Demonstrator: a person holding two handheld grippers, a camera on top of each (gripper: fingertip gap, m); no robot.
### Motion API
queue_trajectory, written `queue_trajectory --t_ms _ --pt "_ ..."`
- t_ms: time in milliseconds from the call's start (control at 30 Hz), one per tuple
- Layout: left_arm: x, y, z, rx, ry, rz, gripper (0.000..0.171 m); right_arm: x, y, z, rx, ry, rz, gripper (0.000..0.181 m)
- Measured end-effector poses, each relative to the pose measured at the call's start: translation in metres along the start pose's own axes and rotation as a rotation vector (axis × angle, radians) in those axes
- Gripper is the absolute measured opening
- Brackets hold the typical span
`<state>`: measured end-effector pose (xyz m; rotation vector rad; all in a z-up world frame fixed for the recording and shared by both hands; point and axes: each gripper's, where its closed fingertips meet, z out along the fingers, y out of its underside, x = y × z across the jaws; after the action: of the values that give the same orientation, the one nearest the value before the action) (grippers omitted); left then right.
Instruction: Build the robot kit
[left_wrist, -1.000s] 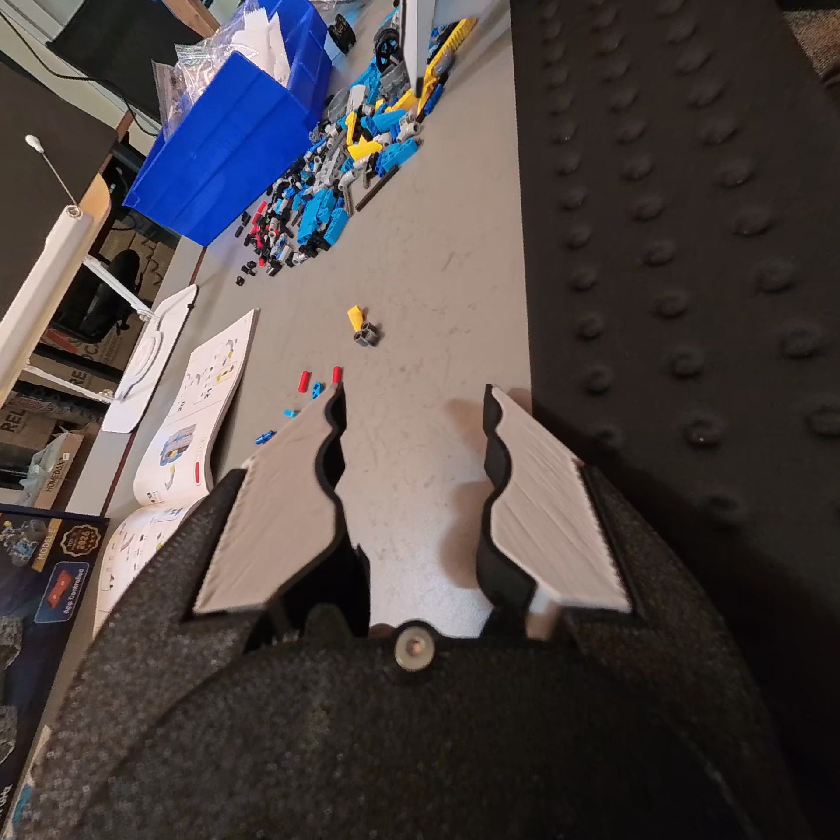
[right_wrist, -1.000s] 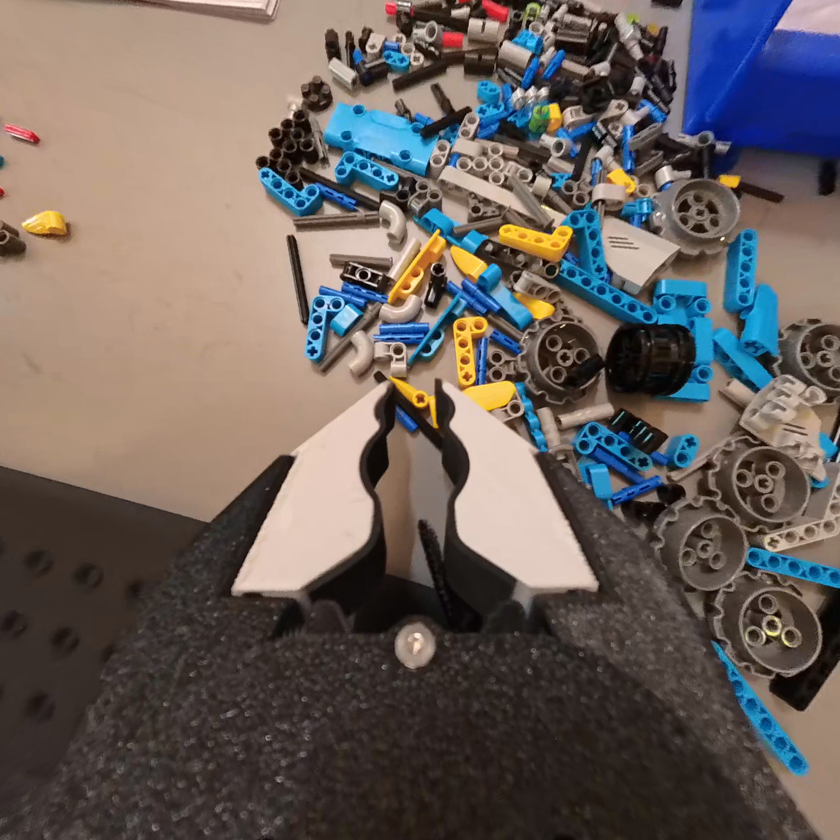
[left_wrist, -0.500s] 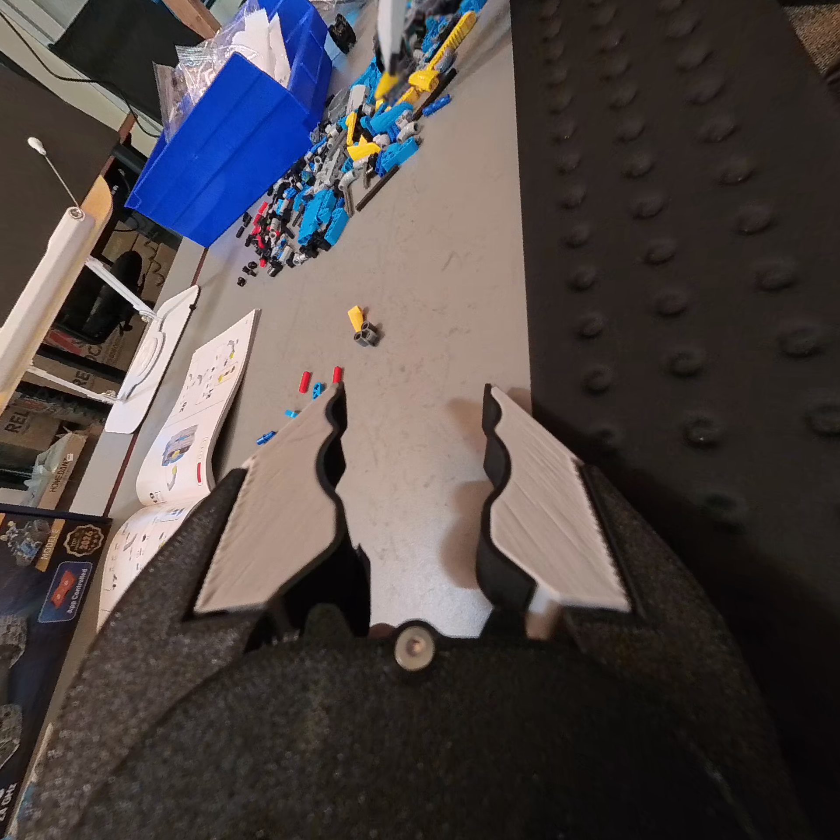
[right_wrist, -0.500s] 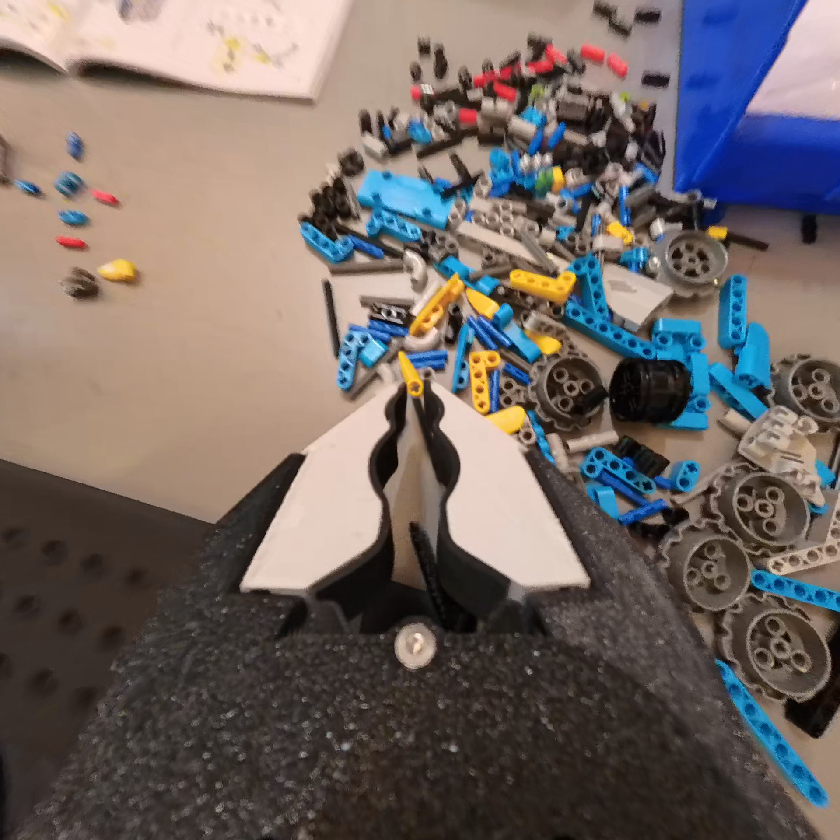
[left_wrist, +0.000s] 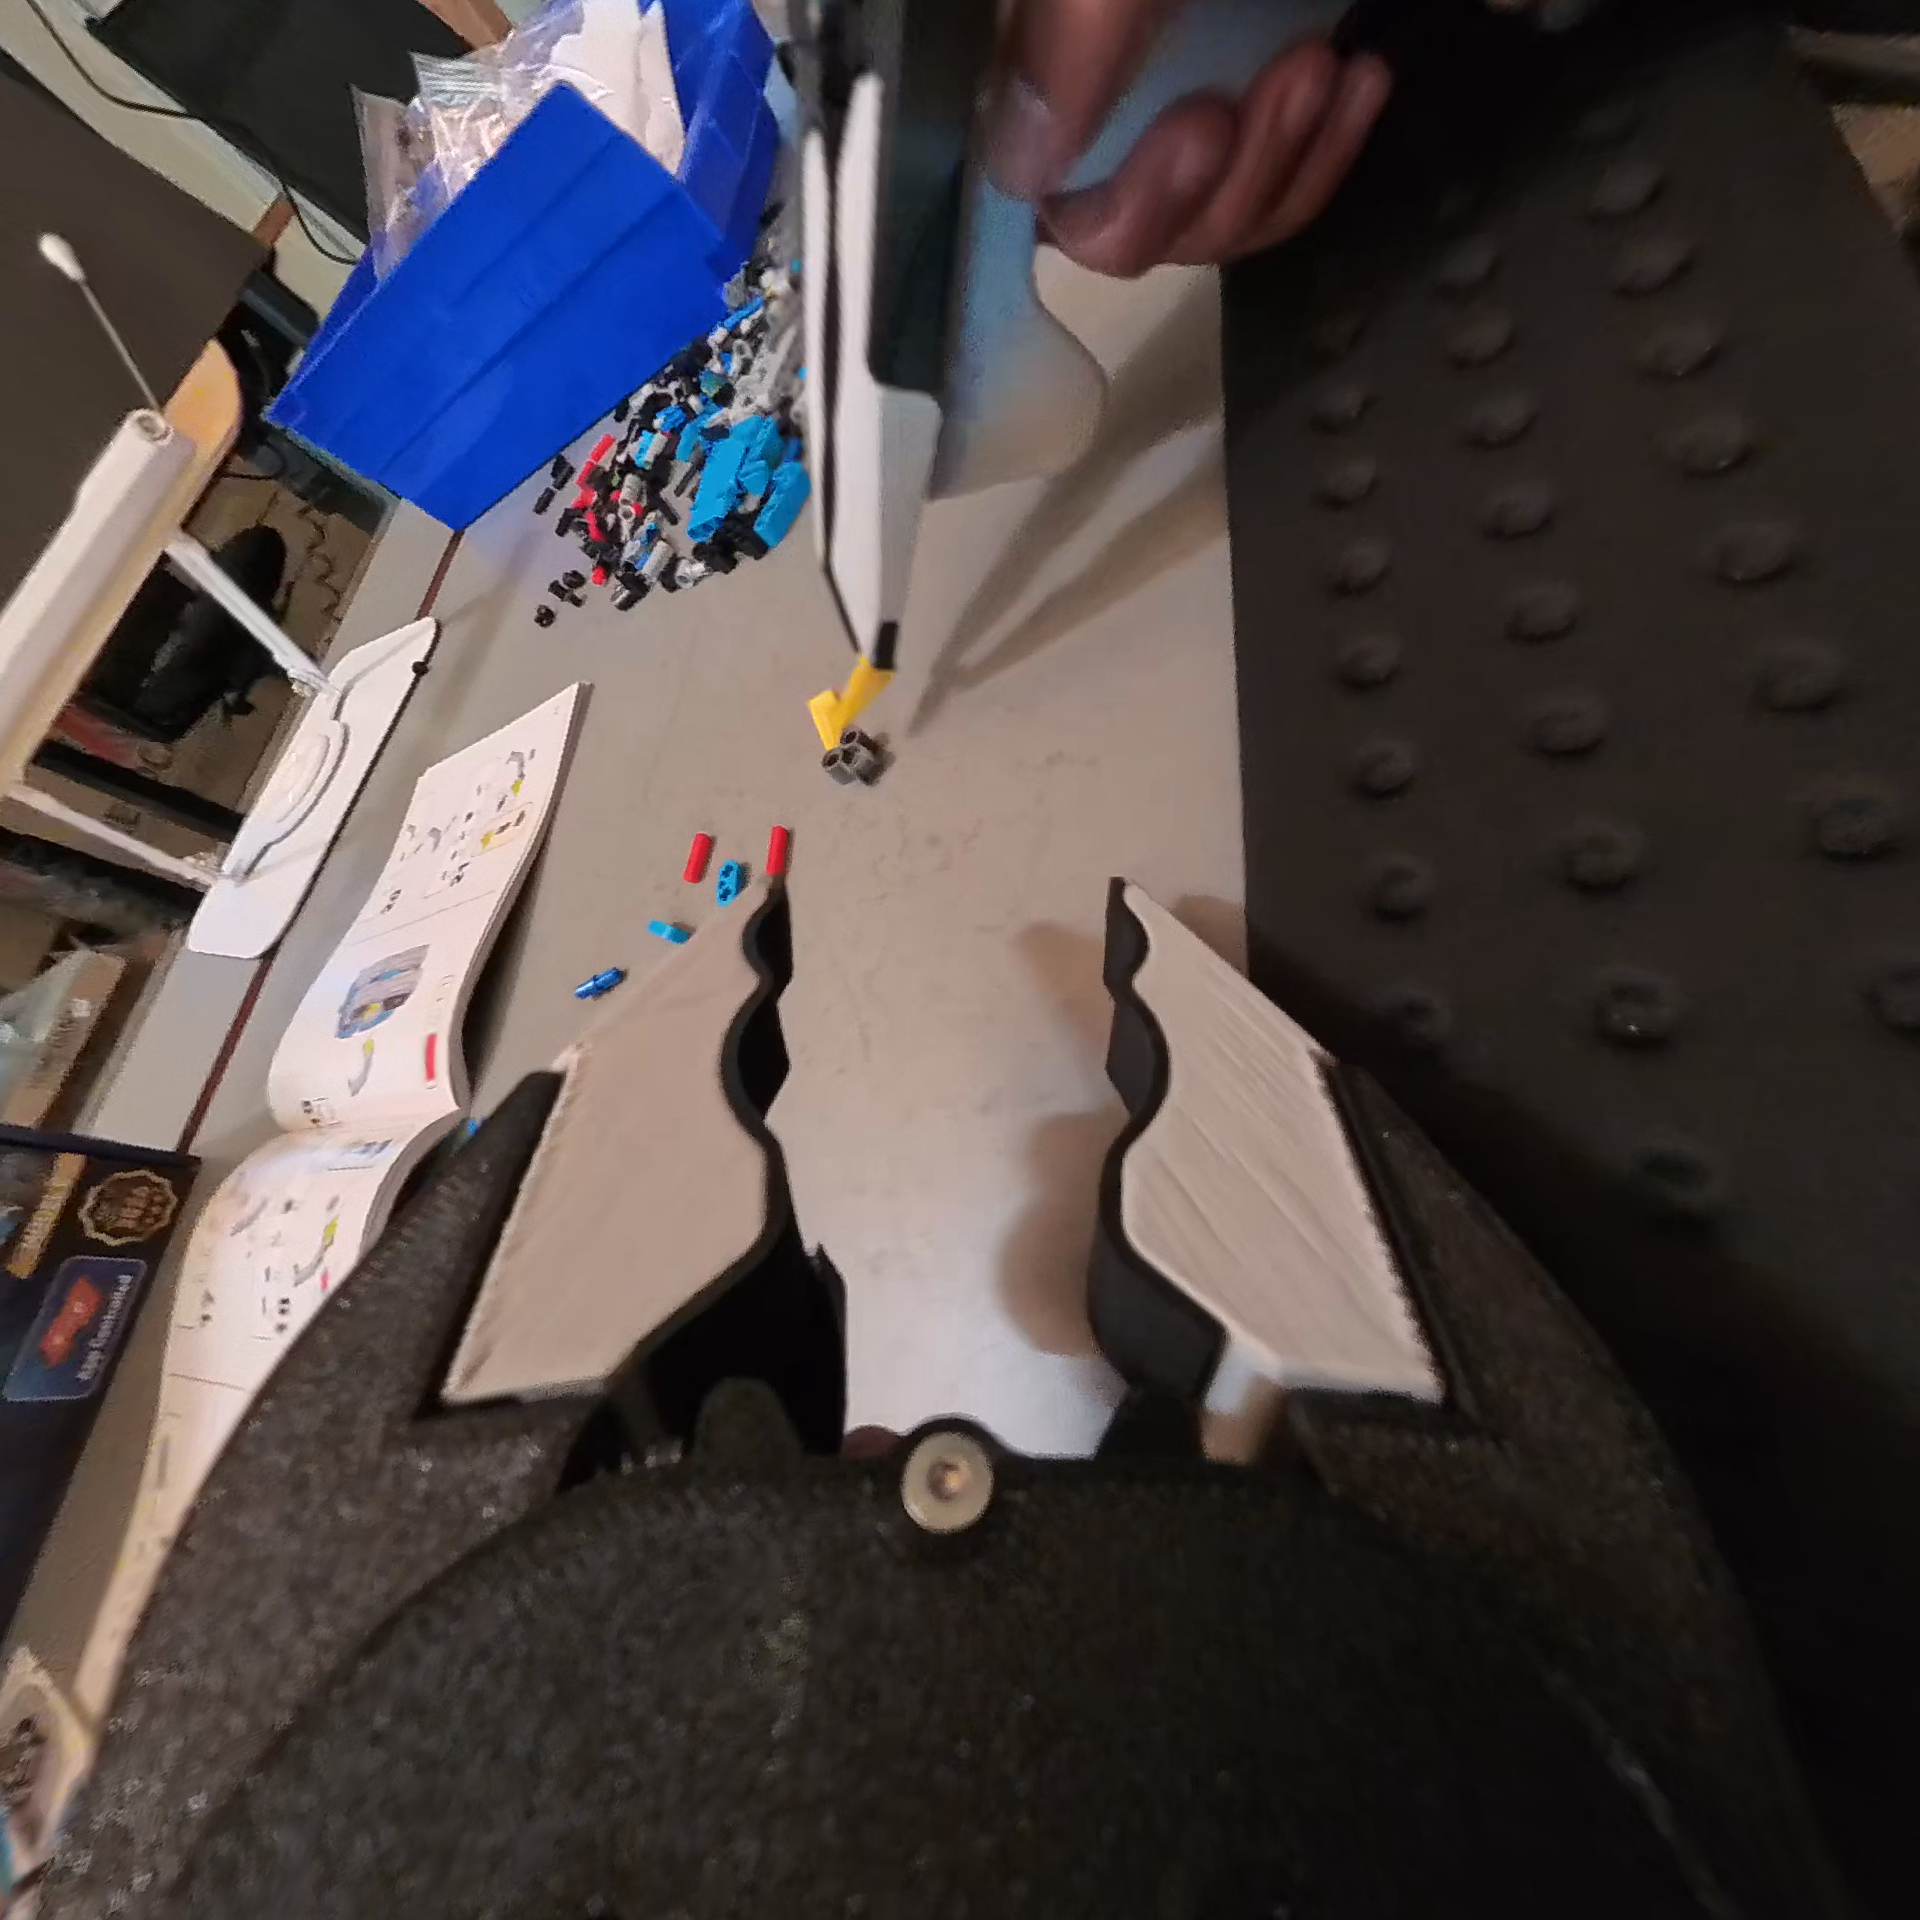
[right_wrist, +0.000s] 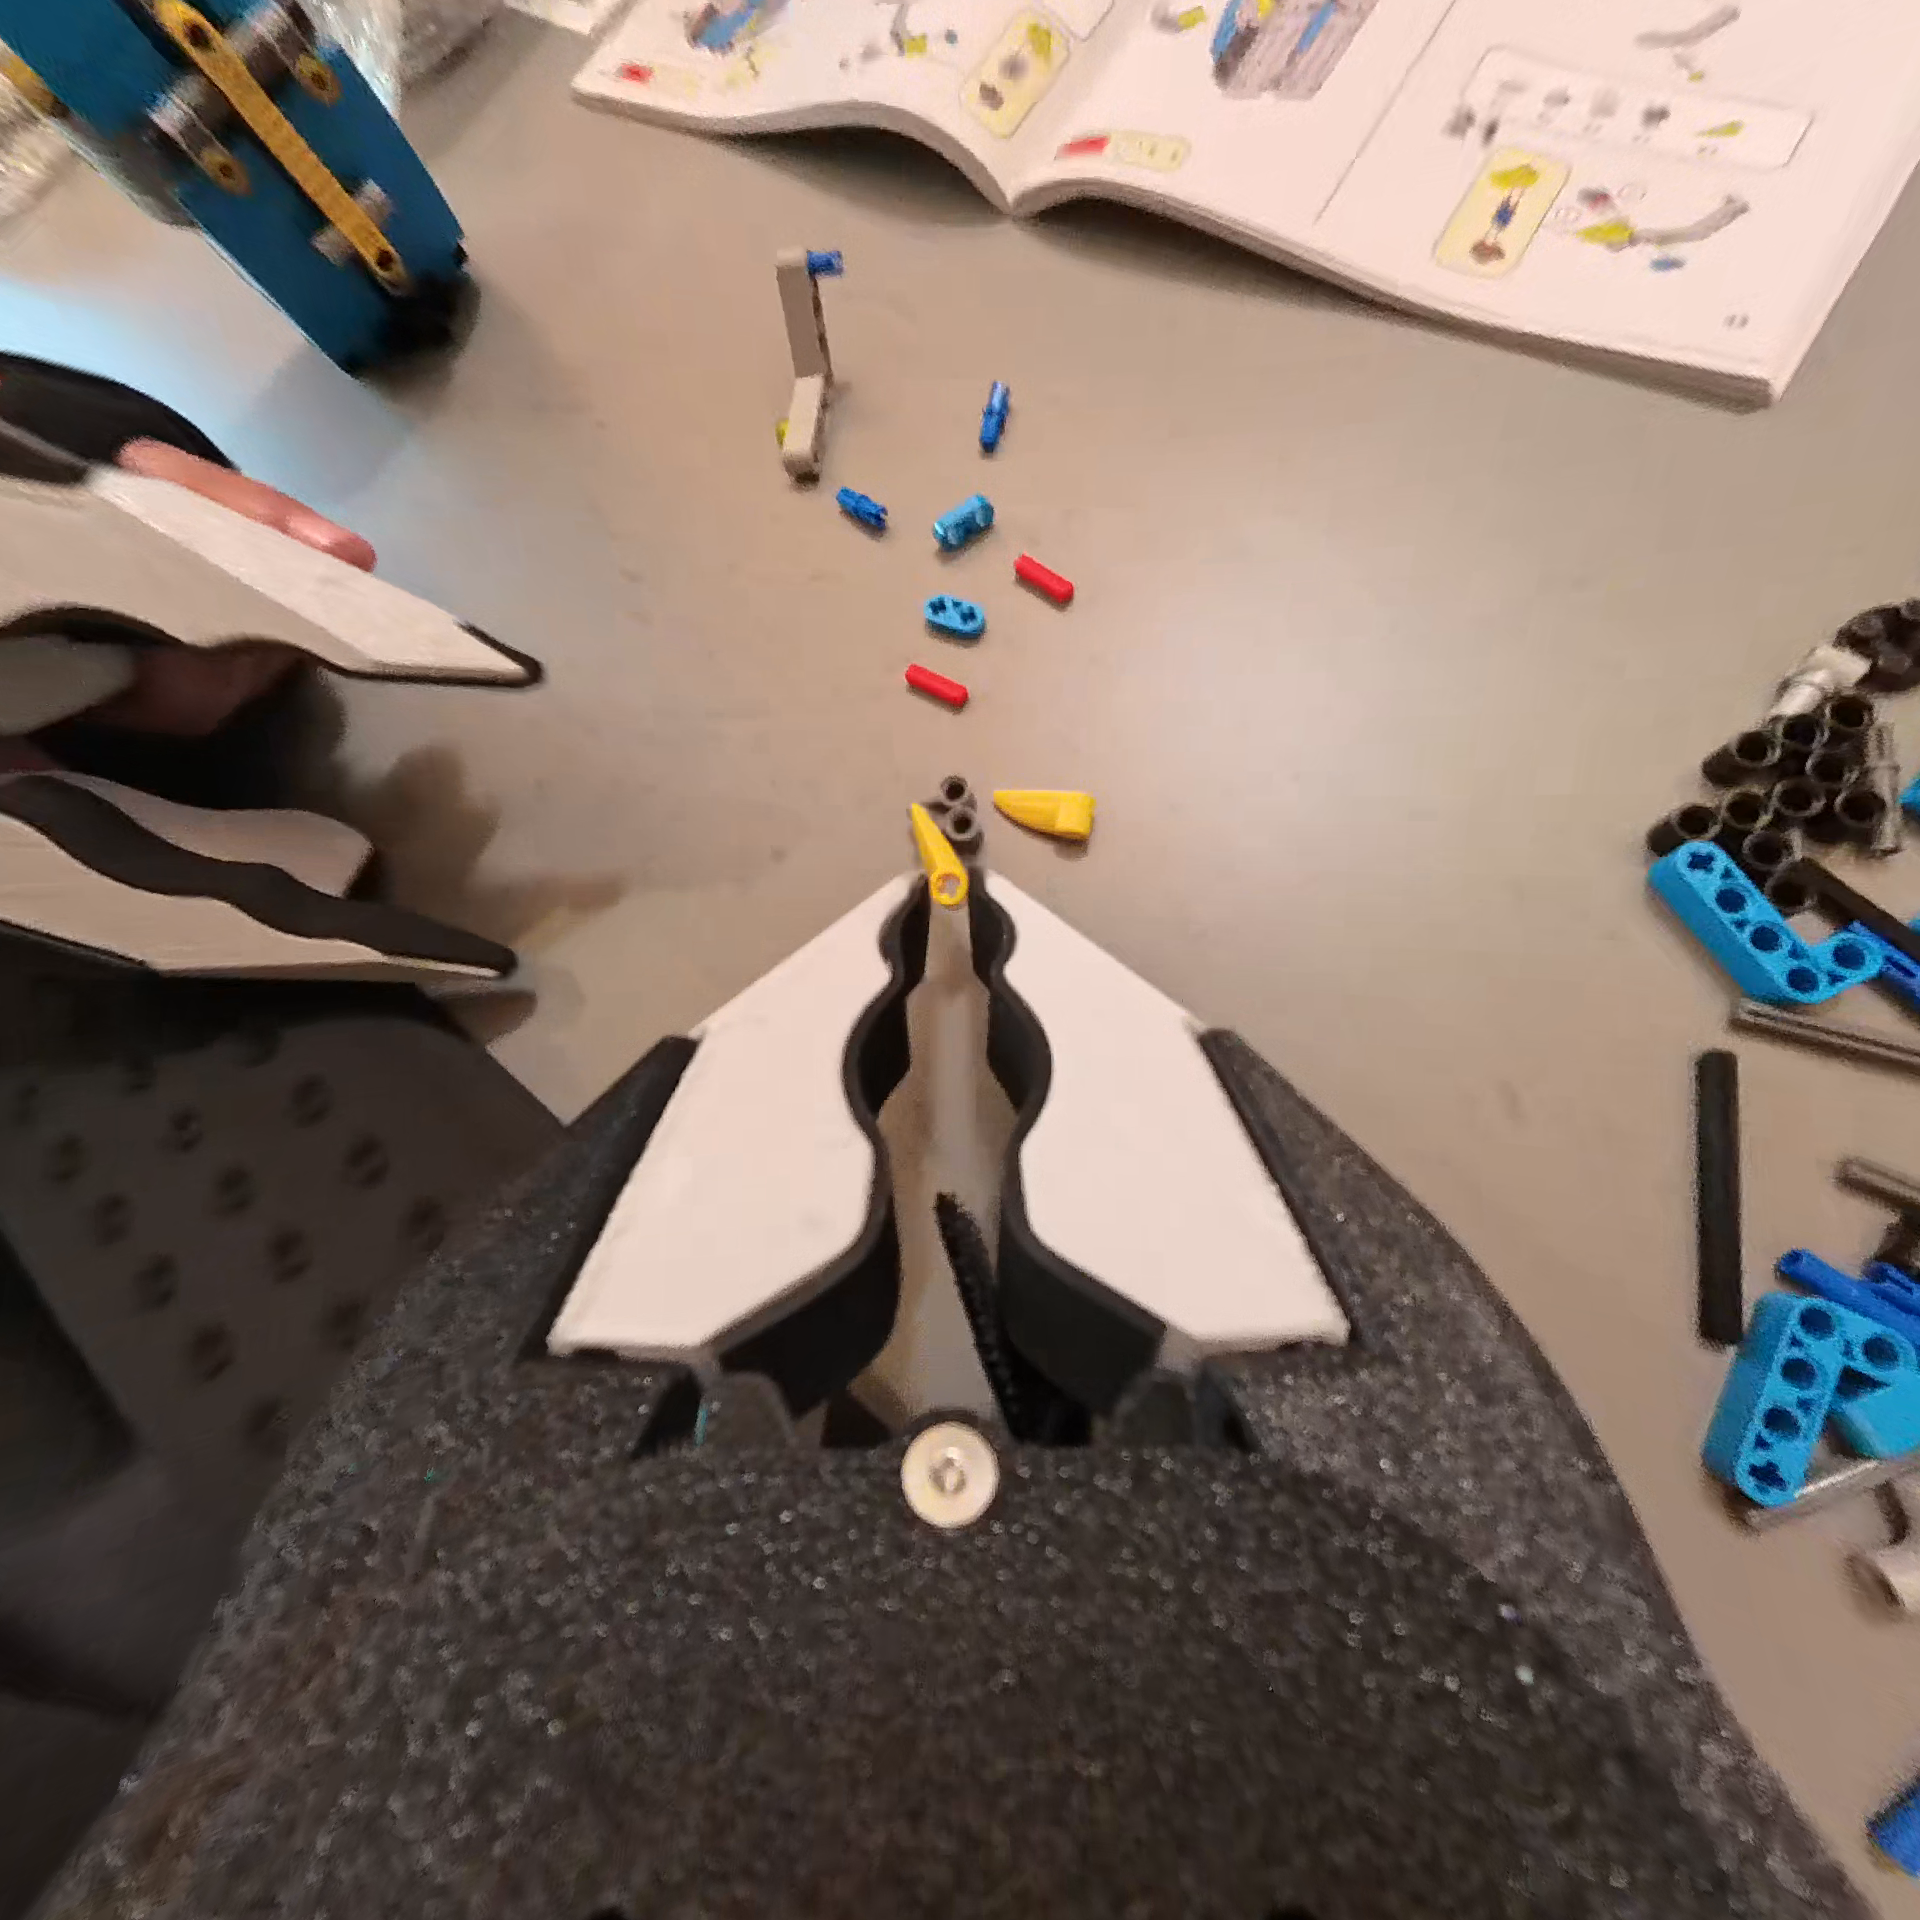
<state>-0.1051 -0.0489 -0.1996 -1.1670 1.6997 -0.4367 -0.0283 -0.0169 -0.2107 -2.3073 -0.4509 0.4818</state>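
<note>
Your left gripper (left_wrist: 940, 904) hangs wide open and empty over the grey table (left_wrist: 977, 790), well short of the dark grey connector (left_wrist: 854, 756).

Your right gripper (right_wrist: 948, 883) is closed on a yellow pointed piece (right_wrist: 935, 852), just before that connector (right_wrist: 958, 808).

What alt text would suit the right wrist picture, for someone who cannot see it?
The right gripper is shut on a small yellow piece, just above a dark grey connector on a grey table. Red and blue pins, an open instruction booklet and the open left gripper surround it.
</note>
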Motion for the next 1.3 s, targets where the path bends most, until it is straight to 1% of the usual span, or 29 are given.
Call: queue_trajectory --t_ms 133,200,233,300,333,400,433,500,667,933,1167,1300 --pt "-0.016 0.000 -0.002 0.019 -0.021 -0.131 0.059 0.008 0.014 0.009 -0.106 0.066 0.001 0.008" --pt "-0.025 0.001 -0.004 0.027 -0.041 -0.193 0.059 0.009 0.014 0.009 -0.104 0.079 -0.008 0.015" --pt "-0.029 0.002 -0.004 0.027 -0.053 -0.216 0.059 0.010 0.012 0.008 -0.093 0.083 -0.007 0.023" --pt "-0.038 0.005 -0.005 0.020 -0.087 -0.249 0.059 0.014 0.008 0.005 -0.052 0.100 0.014 0.032" --pt "-0.043 0.008 -0.004 0.014 -0.107 -0.264 0.059 0.021 0.003 0.000 -0.012 0.149 0.040 0.037" --pt "-0.052 0.013 -0.004 -0.002 -0.139 -0.301 0.059 0.039 -0.006 -0.016 0.084 0.301 0.083 0.038" --pt "-0.056 0.016 -0.005 -0.007 -0.152 -0.322 0.059 0.042 -0.011 -0.022 0.126 0.348 0.073 0.037" --pt "-0.062 0.019 -0.005 -0.013 -0.162 -0.367 0.058 0.039 -0.016 -0.026 0.157 0.375 0.019 0.034" --pt "-0.060 0.025 0.001 -0.046 -0.105 -0.436 0.058 0.040 -0.009 -0.015 0.091 0.333 0.044 0.038" --pt "-0.060 0.029 0.009 -0.077 -0.061 -0.495 0.057 0.037 -0.016 -0.015 0.143 0.217 0.127 0.037" --pt "-0.071 0.029 0.021 -0.077 -0.065 -0.546 0.057 0.035 -0.019 -0.009 0.137 0.165 0.148 0.037" --pt "-0.074 0.029 0.029 -0.087 -0.056 -0.554 0.057 0.035 -0.026 -0.005 0.151 0.130 0.155 0.037"
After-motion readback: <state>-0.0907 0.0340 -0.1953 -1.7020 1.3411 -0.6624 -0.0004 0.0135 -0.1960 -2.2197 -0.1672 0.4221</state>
